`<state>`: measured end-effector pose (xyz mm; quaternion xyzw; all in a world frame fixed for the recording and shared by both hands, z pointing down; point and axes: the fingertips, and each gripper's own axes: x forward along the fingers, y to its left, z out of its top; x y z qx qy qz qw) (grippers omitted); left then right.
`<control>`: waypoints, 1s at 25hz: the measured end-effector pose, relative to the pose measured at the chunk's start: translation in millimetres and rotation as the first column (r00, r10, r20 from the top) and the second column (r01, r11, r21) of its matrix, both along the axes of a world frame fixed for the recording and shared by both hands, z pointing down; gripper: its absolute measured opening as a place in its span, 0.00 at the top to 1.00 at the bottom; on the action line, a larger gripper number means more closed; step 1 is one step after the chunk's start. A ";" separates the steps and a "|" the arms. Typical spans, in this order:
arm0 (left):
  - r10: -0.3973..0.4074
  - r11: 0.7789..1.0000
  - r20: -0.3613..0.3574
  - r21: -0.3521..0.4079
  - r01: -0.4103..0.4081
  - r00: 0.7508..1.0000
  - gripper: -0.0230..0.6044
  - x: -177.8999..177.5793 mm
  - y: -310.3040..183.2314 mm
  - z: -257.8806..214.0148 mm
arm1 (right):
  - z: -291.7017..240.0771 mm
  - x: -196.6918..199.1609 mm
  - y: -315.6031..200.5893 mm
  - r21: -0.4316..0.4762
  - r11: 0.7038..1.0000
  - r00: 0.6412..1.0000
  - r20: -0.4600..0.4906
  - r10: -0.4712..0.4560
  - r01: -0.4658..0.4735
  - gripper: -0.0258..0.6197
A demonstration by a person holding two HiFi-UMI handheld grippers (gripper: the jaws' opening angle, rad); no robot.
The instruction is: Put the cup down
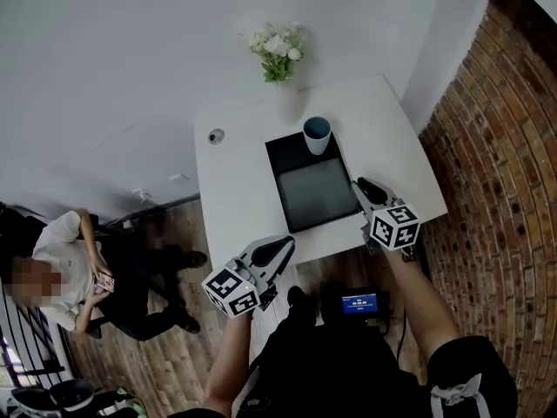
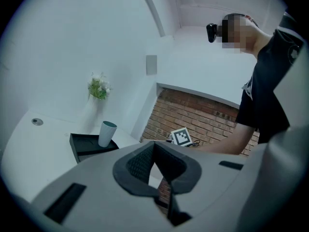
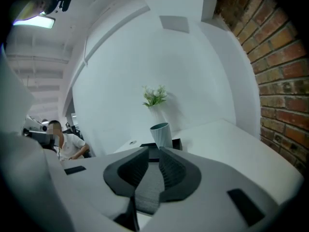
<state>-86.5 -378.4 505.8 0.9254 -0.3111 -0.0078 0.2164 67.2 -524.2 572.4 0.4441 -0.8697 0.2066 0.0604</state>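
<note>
Cup [image 1: 317, 135]: upright, long axis vertical, at the far end of the black tray [image 1: 309, 194] on the white table [image 1: 235, 190], well clear of both grippers. Right gripper [image 1: 361, 184]: the nearer one, cup straight ahead of its tips, jaws a slit apart and empty. Left gripper [image 1: 283, 246]: at the table's near edge, jaws seemingly together, empty.

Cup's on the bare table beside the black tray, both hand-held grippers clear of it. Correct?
No: head view shows the cup standing on the black tray, at its far corner. The left hand-held gripper and right hand-held gripper are clear of it.
</note>
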 end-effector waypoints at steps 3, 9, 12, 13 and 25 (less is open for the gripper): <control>0.008 1.000 -0.015 0.018 -0.007 1.000 0.95 1.4 -0.9 -5.5 | -24.0 4.2 21.6 0.028 1.000 0.999 0.047 0.002 -0.003 0.91; 0.037 0.999 -0.022 0.037 -0.036 0.999 0.95 10.6 3.6 -11.6 | -68.5 -3.5 69.9 0.053 0.995 0.977 0.188 -0.097 0.088 0.94; 0.041 0.998 -0.025 0.054 -0.040 0.999 0.95 10.1 6.0 -16.7 | -84.3 -1.2 88.1 0.068 0.991 0.968 0.218 -0.124 0.111 0.94; 0.039 0.998 -0.025 0.055 -0.038 0.999 0.95 9.7 6.8 -17.8 | -88.7 1.1 93.0 0.072 0.991 0.965 0.229 -0.124 0.110 0.94; 0.047 0.996 -0.033 0.072 -0.045 0.998 0.95 9.0 3.7 -25.3 | -93.0 13.3 107.4 0.082 0.994 0.975 0.205 -0.086 0.071 0.94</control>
